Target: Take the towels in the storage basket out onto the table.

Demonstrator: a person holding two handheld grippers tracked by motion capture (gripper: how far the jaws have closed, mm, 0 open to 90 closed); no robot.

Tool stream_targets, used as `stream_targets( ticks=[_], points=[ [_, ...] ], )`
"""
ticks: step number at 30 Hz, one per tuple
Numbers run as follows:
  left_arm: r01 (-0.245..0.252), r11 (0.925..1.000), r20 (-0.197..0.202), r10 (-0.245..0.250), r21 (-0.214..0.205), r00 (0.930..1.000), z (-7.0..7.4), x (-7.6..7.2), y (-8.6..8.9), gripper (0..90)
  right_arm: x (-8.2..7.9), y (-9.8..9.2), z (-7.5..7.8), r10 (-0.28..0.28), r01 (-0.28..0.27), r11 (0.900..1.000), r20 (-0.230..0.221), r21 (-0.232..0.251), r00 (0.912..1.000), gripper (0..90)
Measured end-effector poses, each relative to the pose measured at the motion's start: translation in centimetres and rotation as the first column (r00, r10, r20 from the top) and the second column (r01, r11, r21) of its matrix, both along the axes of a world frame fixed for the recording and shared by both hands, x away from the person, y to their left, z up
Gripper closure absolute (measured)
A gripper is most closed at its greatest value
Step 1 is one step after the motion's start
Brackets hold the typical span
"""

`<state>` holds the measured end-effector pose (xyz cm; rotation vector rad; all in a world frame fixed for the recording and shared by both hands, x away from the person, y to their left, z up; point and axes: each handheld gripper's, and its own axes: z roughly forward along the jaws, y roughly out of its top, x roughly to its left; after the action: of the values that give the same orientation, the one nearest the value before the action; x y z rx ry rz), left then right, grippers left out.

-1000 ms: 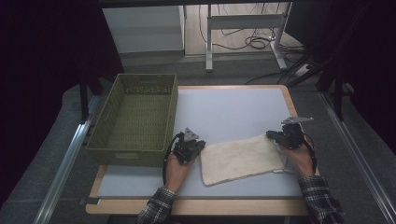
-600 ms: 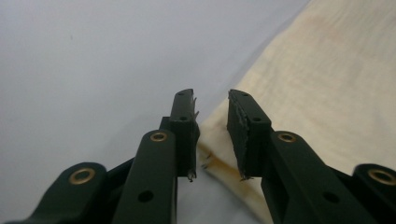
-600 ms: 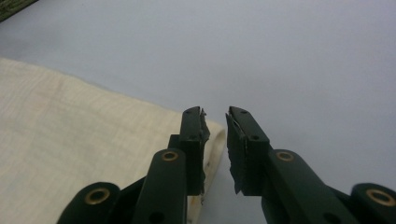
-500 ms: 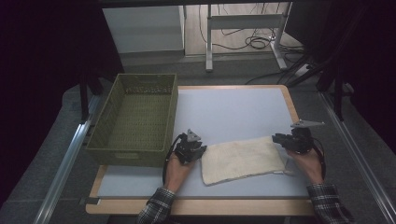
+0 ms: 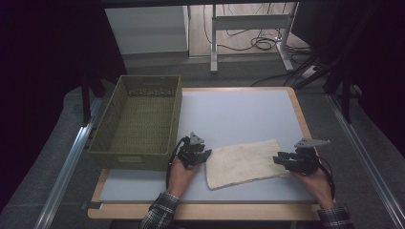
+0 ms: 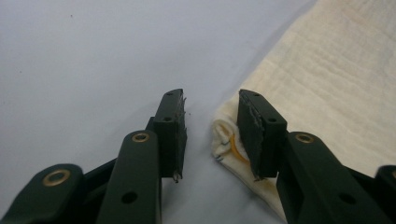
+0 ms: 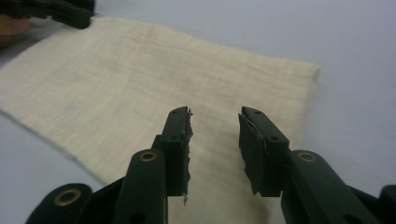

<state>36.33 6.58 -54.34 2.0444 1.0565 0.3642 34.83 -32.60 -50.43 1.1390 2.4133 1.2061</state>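
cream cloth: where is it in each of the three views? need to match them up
High view: the cream cloth lies flat, low centre on the table, between both grippers.
Left gripper view: right side, its corner by the right-hand jaw.
Right gripper view: spread across the centre, beyond and under the open jaws.
Shared landmark: the left hand-held gripper at the cloth's edge, seen top left in the right gripper view.

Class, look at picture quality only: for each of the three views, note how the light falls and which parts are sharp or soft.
High view: the table is evenly lit, the surroundings fall into deep darkness, and the cloth looks a bit soft. Left gripper view: the jaw tips and the cloth corner are sharp, the near arms blurred. Right gripper view: the cloth weave is crisp, with the other gripper soft at the top left.
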Motion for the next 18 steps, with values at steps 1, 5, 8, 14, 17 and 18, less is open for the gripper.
stream_targets(
  ticks=[1,5,8,14,17,18],
  points=[
    [-0.001,1.0000,0.002,0.001,0.000,1.0000,0.0,0.0,0.0,61.9,-0.3,0.2,0.0,0.008,-0.008,1.0000,0.001,0.006,1.0000,61.8],
    [0.000,1.0000,0.000,0.000,-0.004,1.0000,0.0,0.0,0.0,61.9,-1.3,1.1,-0.3,0.036,-0.036,0.9990,-0.005,0.027,0.9993,59.7],
    [-0.001,1.0000,-0.006,0.001,-0.009,1.0000,0.0,0.0,0.1,61.9,-1.9,2.2,-0.5,0.067,-0.067,0.9975,-0.007,0.025,0.9977,58.5],
    [-0.002,0.9999,-0.010,0.002,-0.015,0.9999,0.0,0.0,0.1,61.9,-2.9,4.5,-0.7,0.117,-0.116,0.9931,-0.005,0.014,0.9932,57.4],
    [-0.002,0.9999,-0.011,0.001,-0.015,0.9999,0.0,0.1,0.1,61.9,-3.3,5.7,-0.8,0.148,-0.148,0.9888,-0.006,0.016,0.9889,57.4],
    [-0.002,0.9999,-0.011,0.001,-0.014,0.9999,0.0,0.1,0.1,61.9,-3.5,6.1,-0.9,0.159,-0.159,0.9872,-0.008,0.016,0.9873,57.4]
  ],
)
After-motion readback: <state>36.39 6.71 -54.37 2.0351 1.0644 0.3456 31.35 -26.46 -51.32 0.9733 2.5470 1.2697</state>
